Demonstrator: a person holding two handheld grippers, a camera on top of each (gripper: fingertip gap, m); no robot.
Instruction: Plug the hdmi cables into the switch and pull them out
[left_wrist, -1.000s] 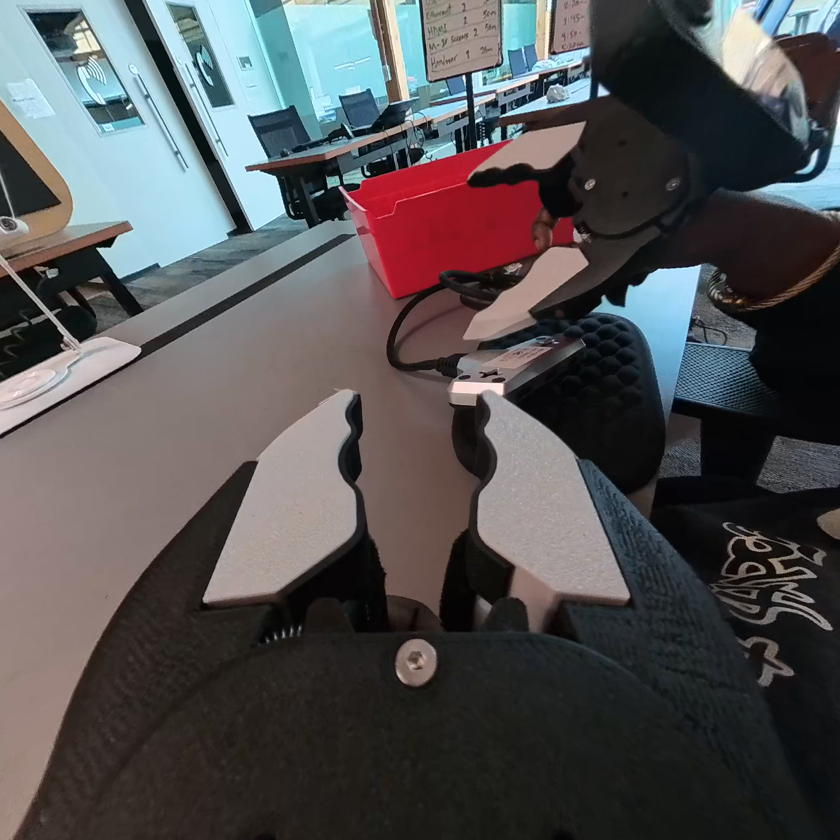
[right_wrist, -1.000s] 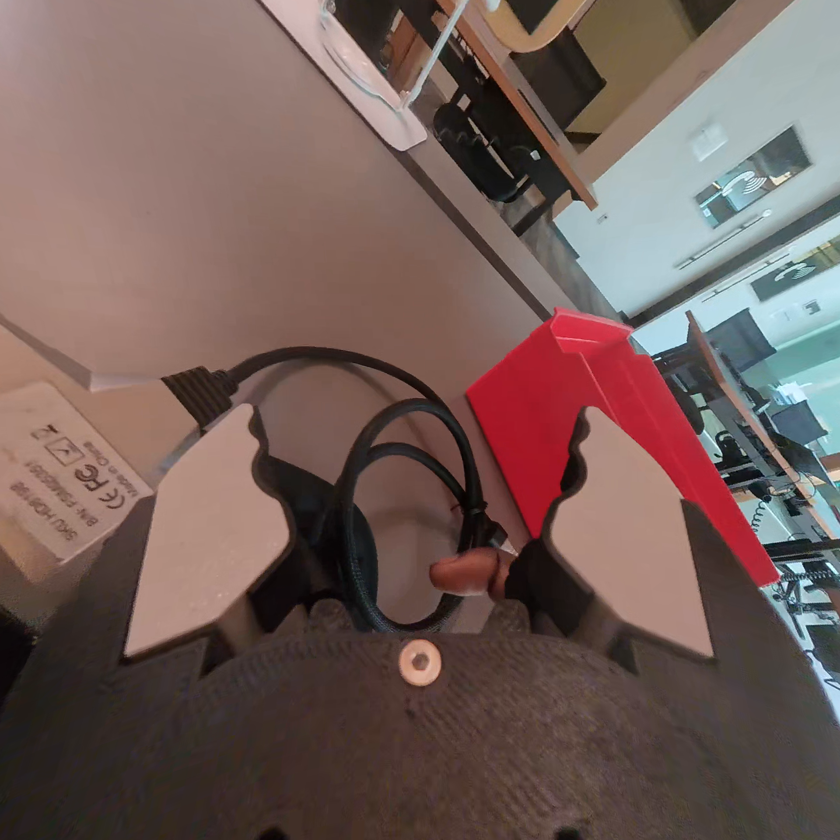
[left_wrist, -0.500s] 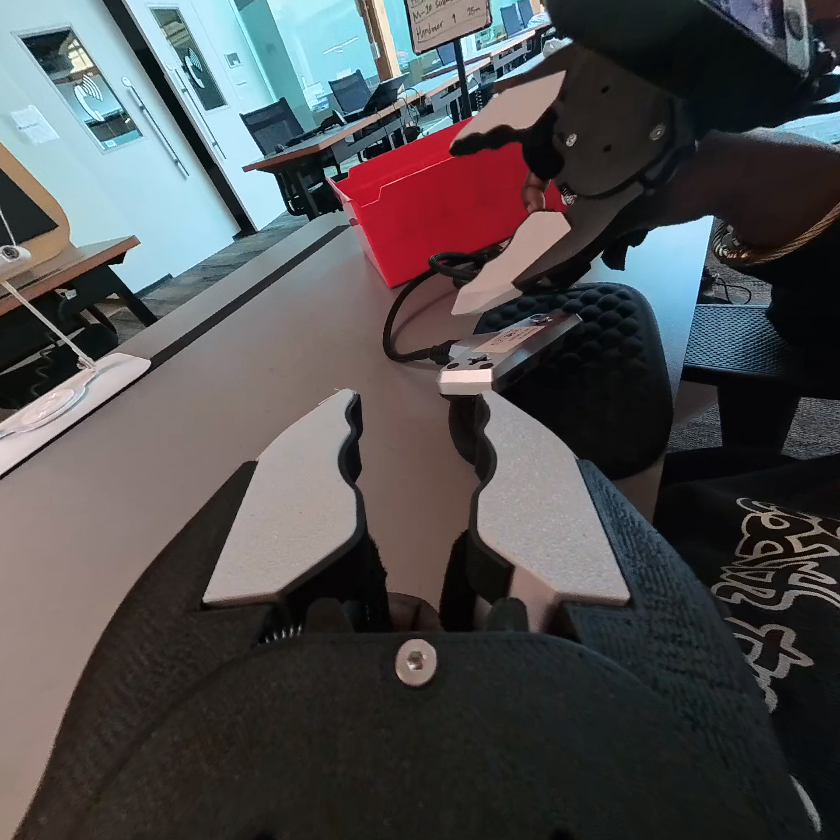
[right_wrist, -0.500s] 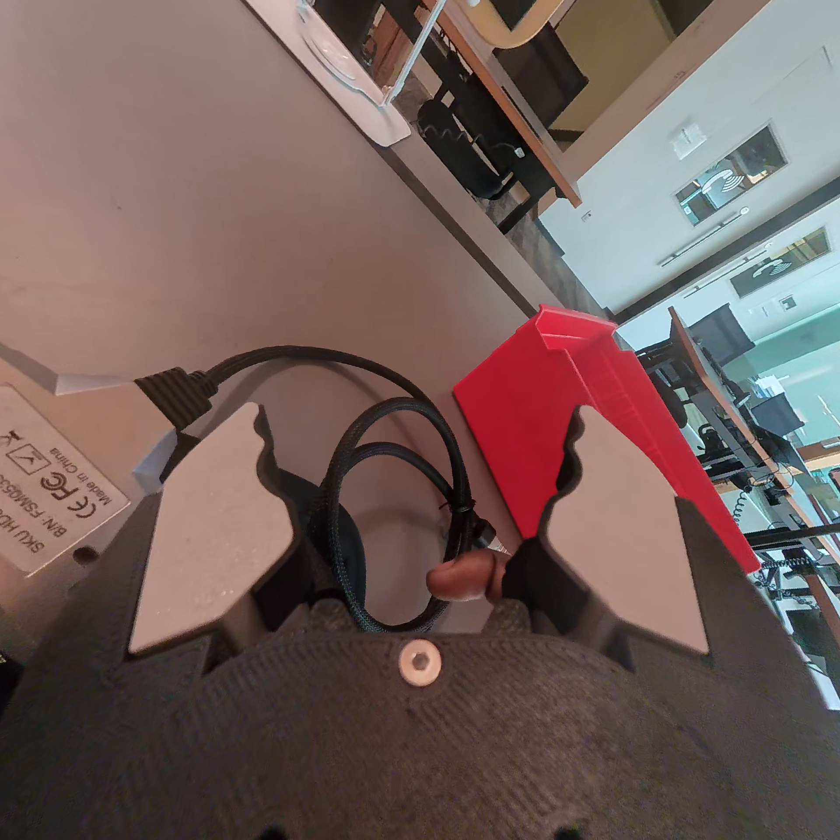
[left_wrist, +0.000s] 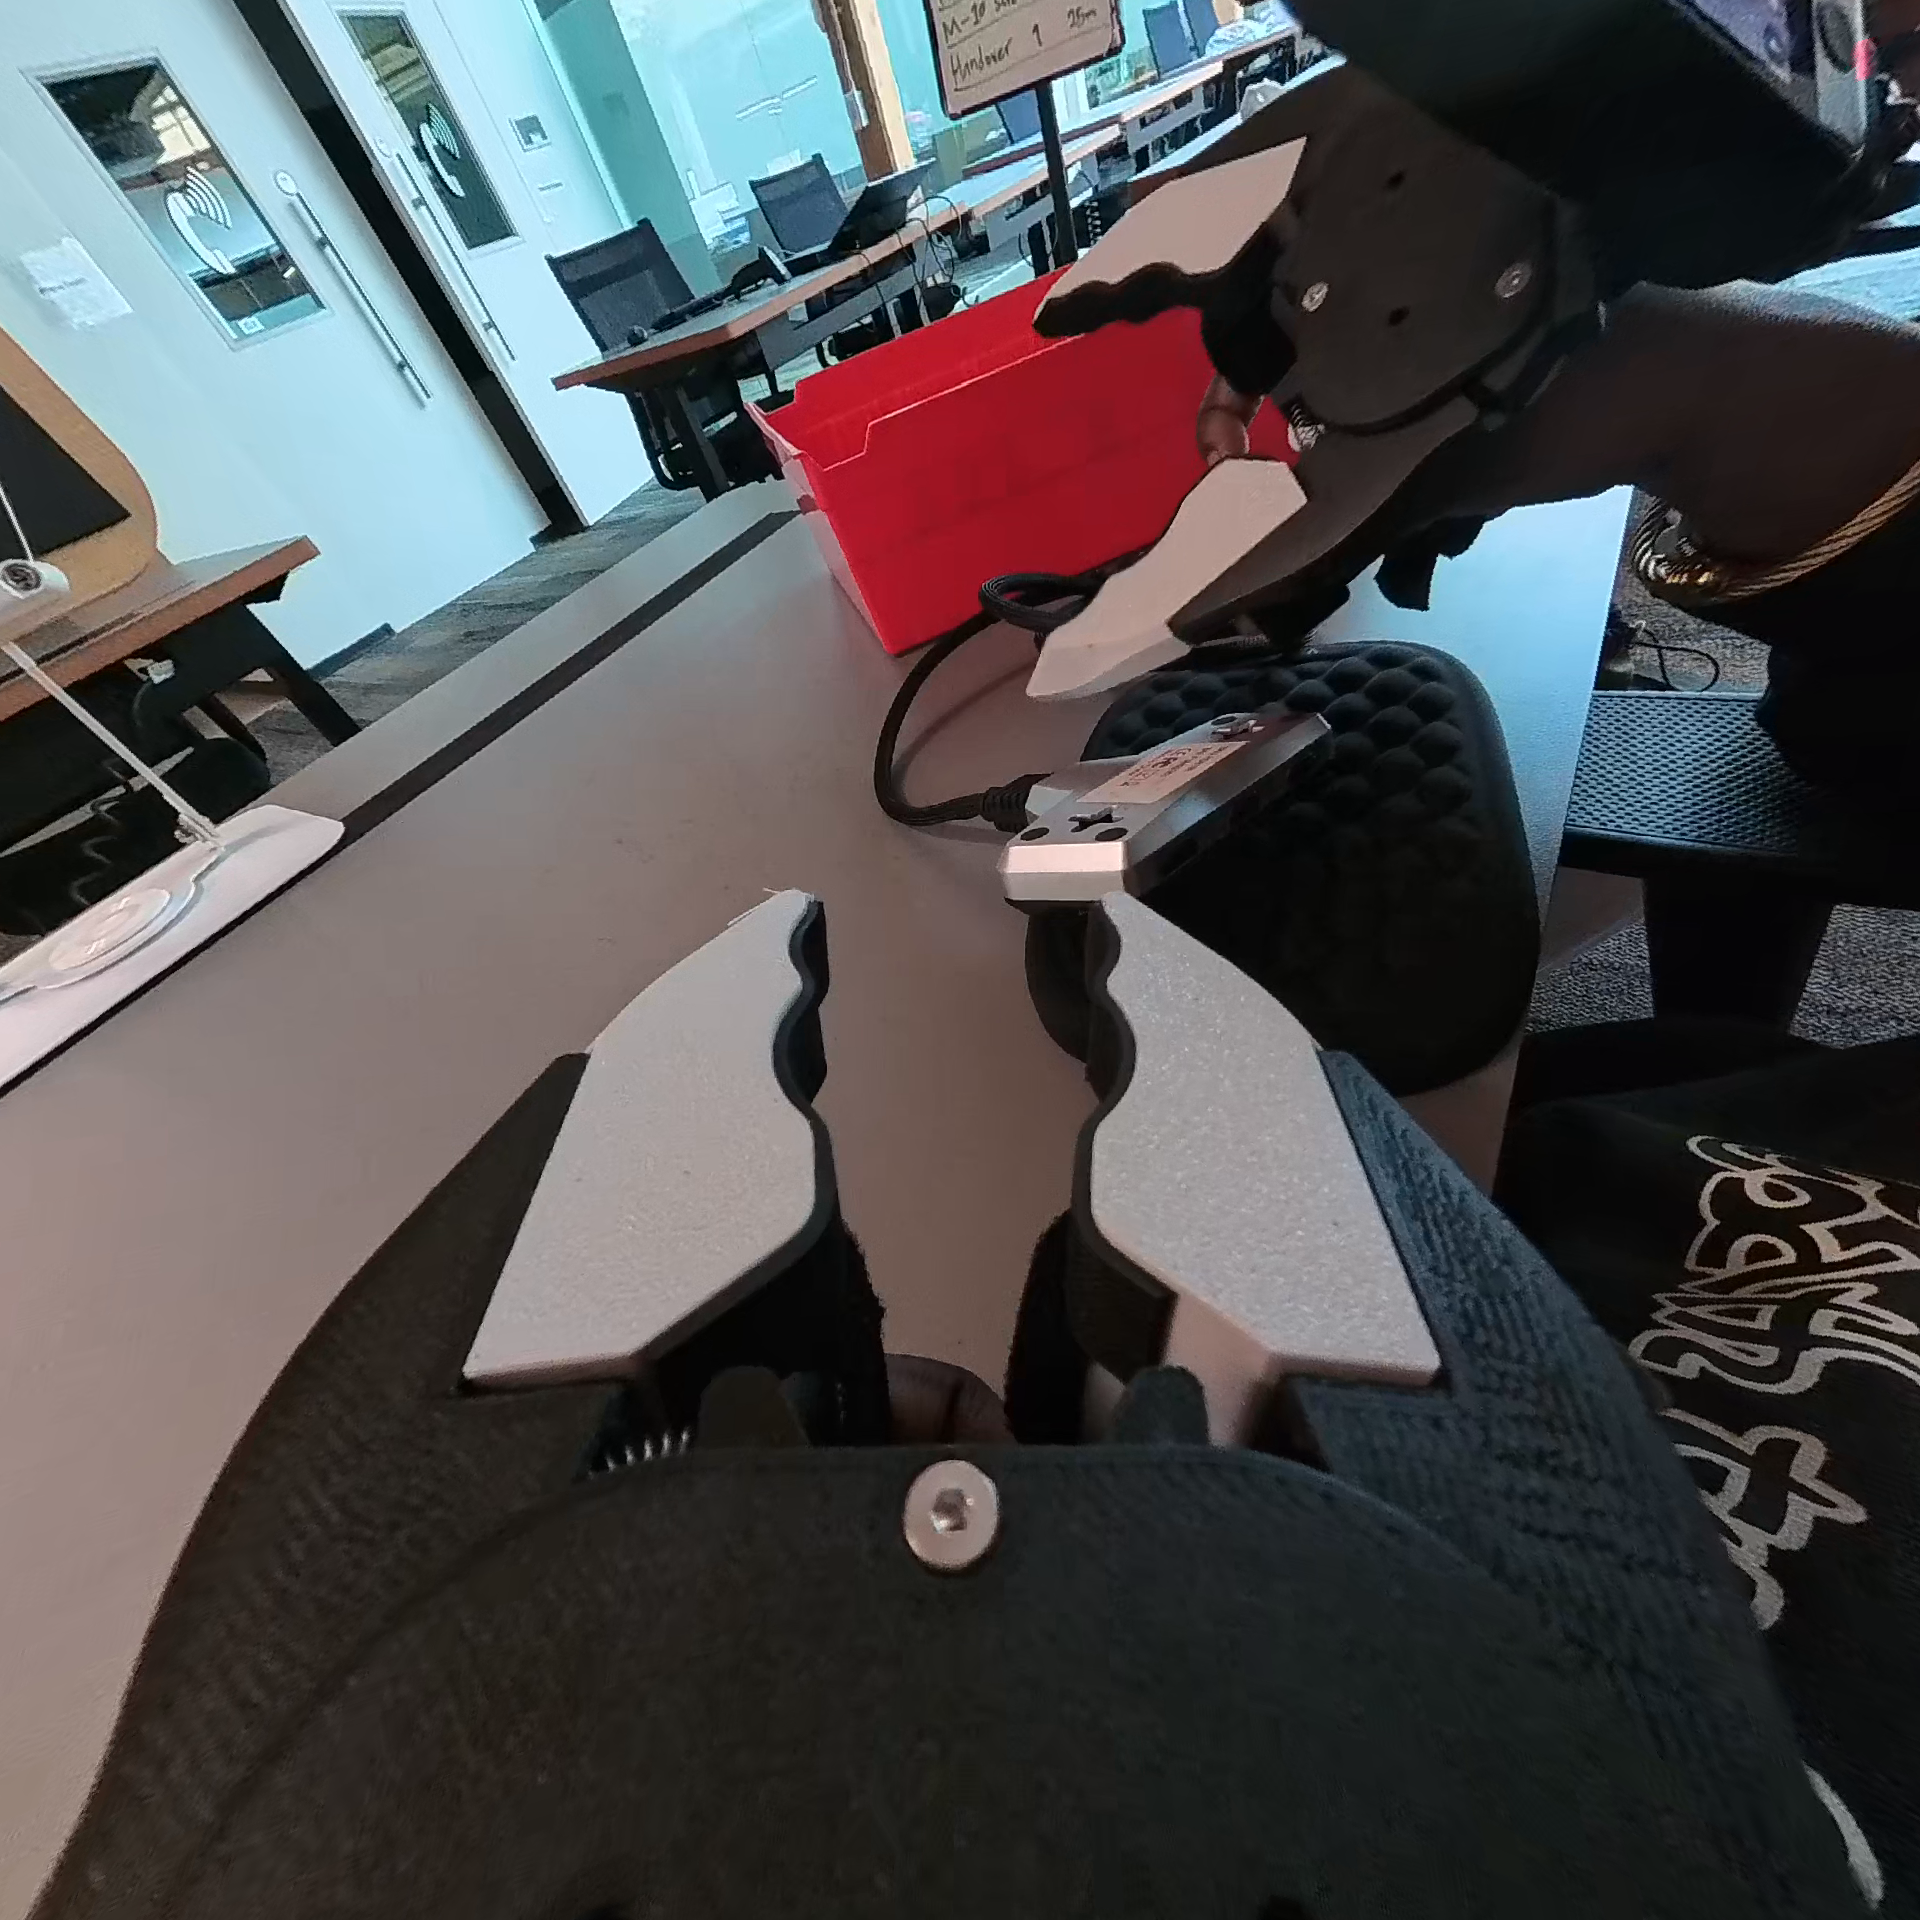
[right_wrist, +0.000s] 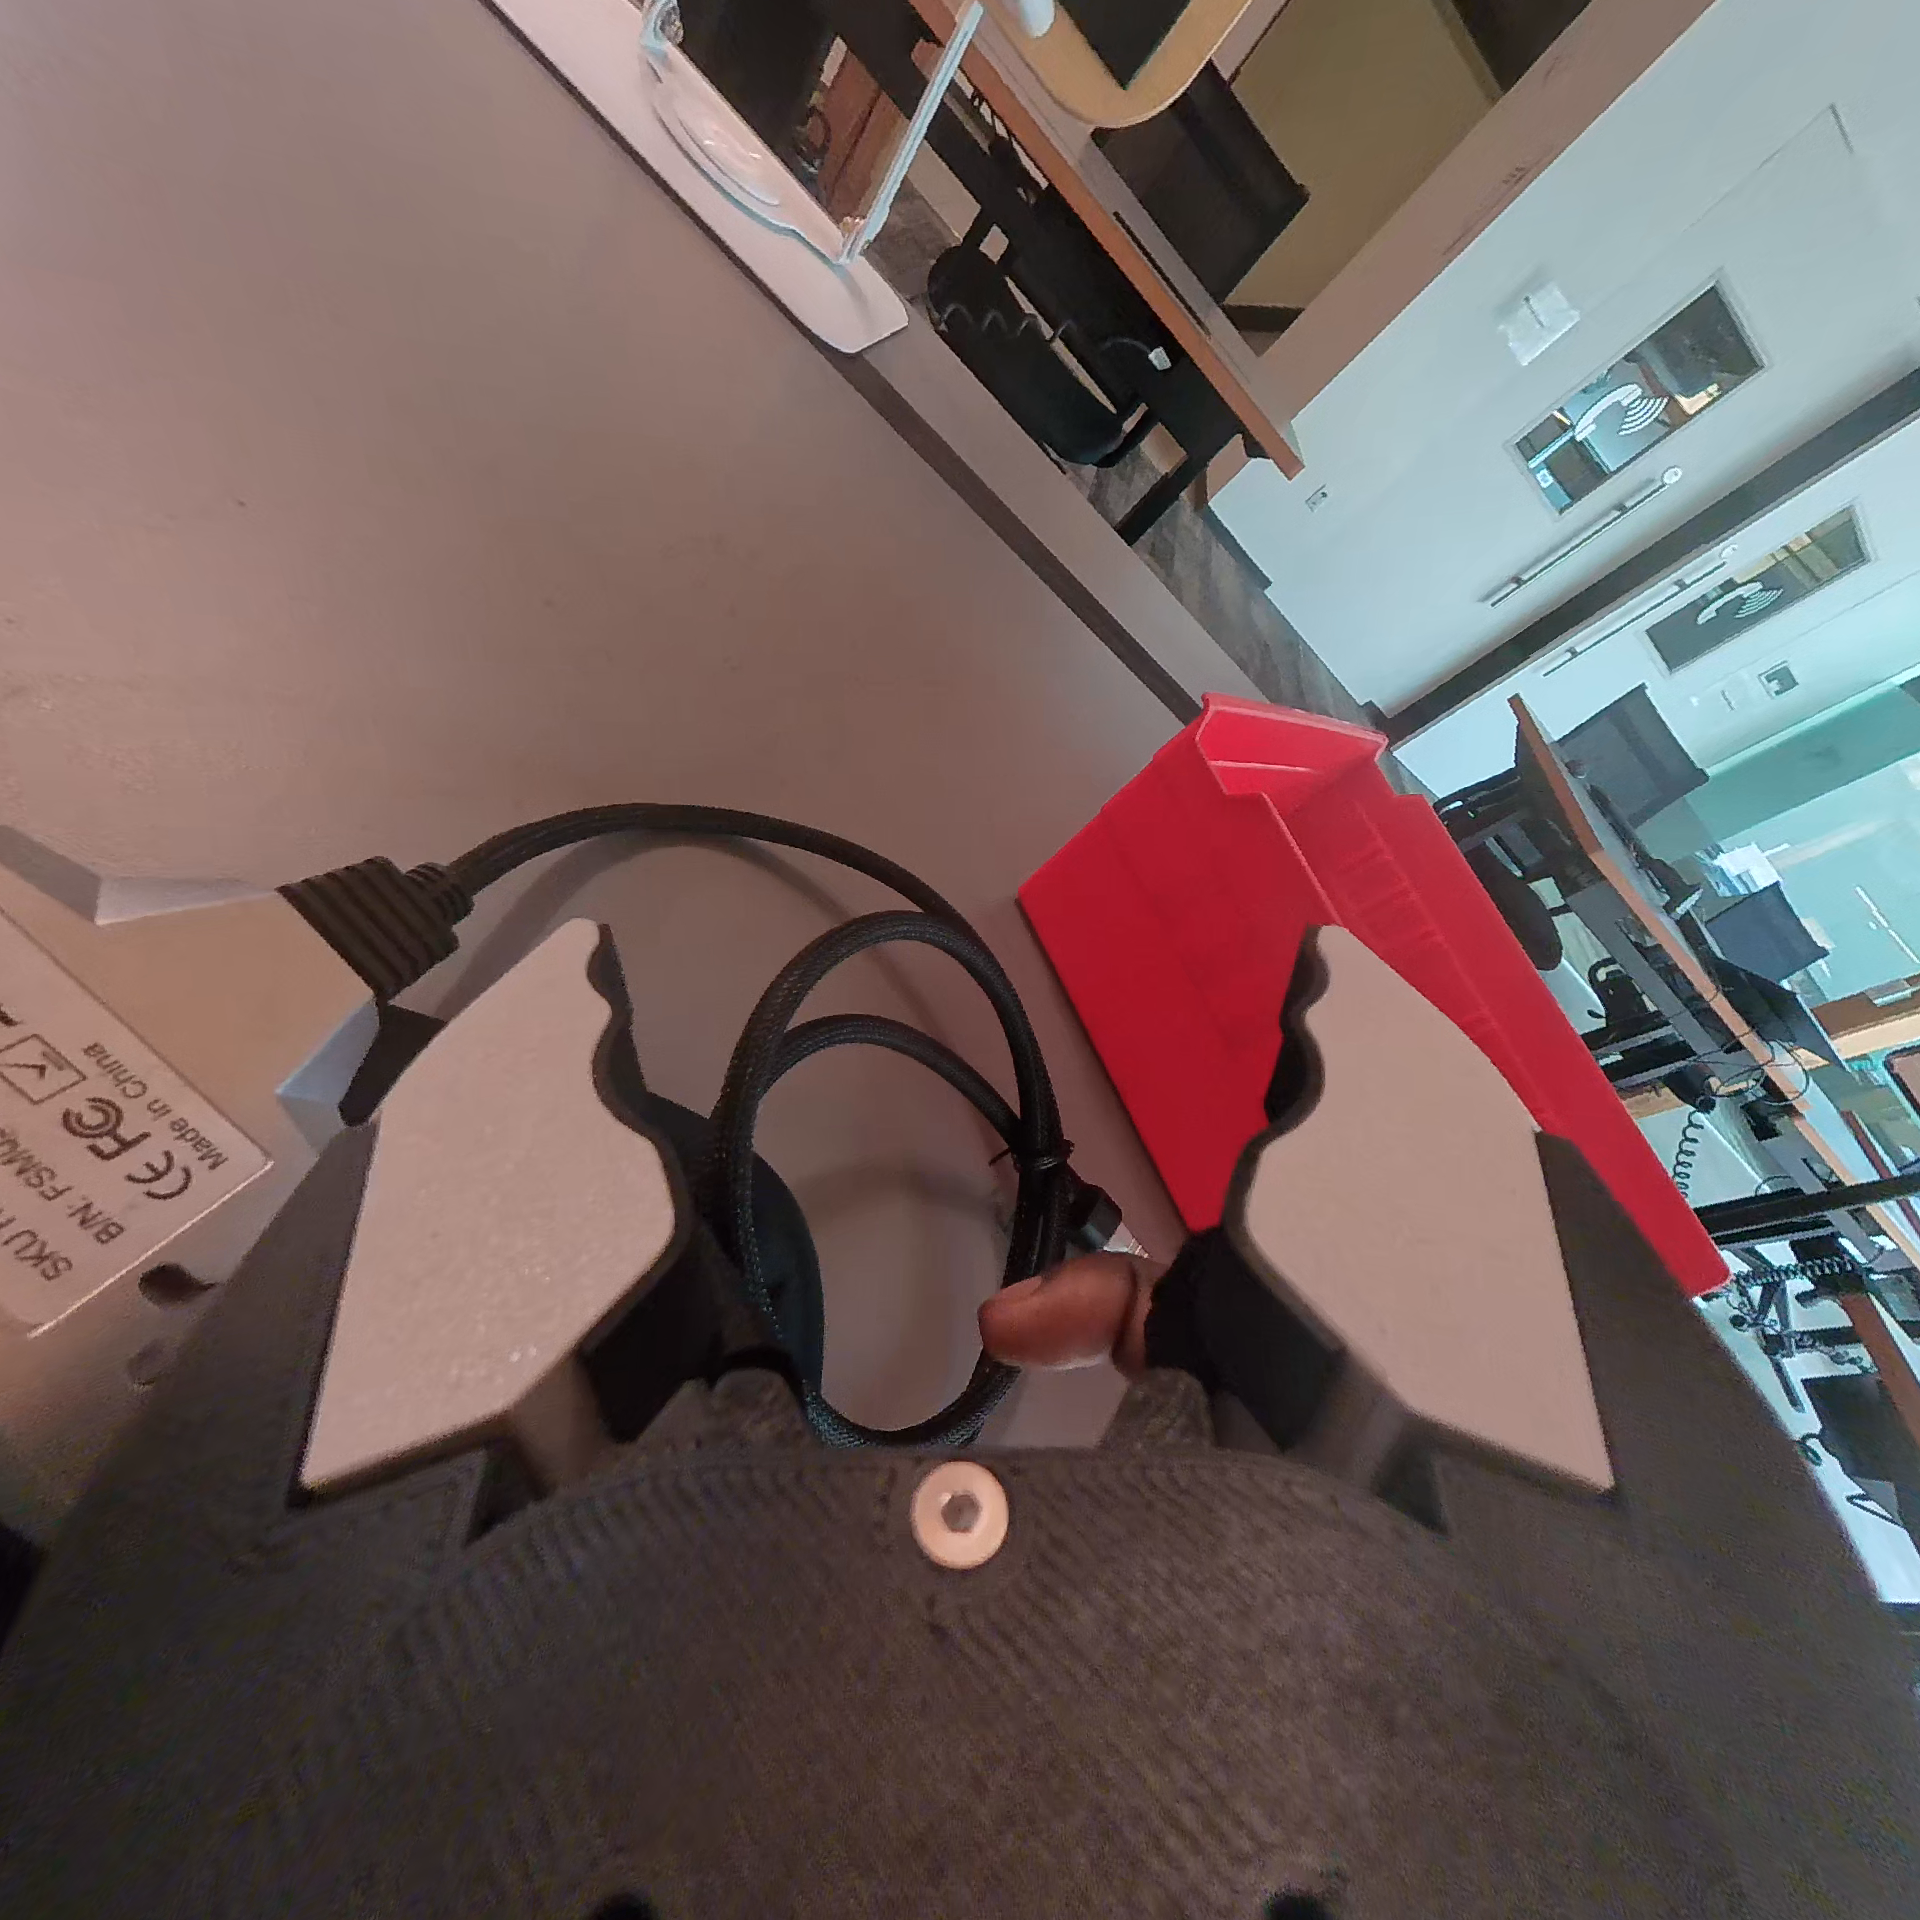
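Two claws gaping, empty, left claw (left_wrist: 956, 925), right claw (right_wrist: 951, 971), switch (left_wrist: 1164, 805) lengthwise toward left claw, cable (left_wrist: 914, 727) plugged sideways

Low over the counter (left_wrist: 436, 935), facing along it toward the red bin (left_wrist: 966, 478). Close above, tilted, looking down. Shared: switch (left_wrist: 1164, 800), cable (right_wrist: 831, 852), bin.

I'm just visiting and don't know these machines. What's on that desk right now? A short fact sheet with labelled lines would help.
Surface: grey desk
Switch: small silver box lying label side up, partly on a black bumpy cushion
Cable: black cord fixed to the switch's end, looped on the desk
Bin: red bin behind the cord
Left tongs: open, empty, pointed at the switch
Right tongs: open, empty, above the cord loops
Plugging: second cable's plug not clearly visible
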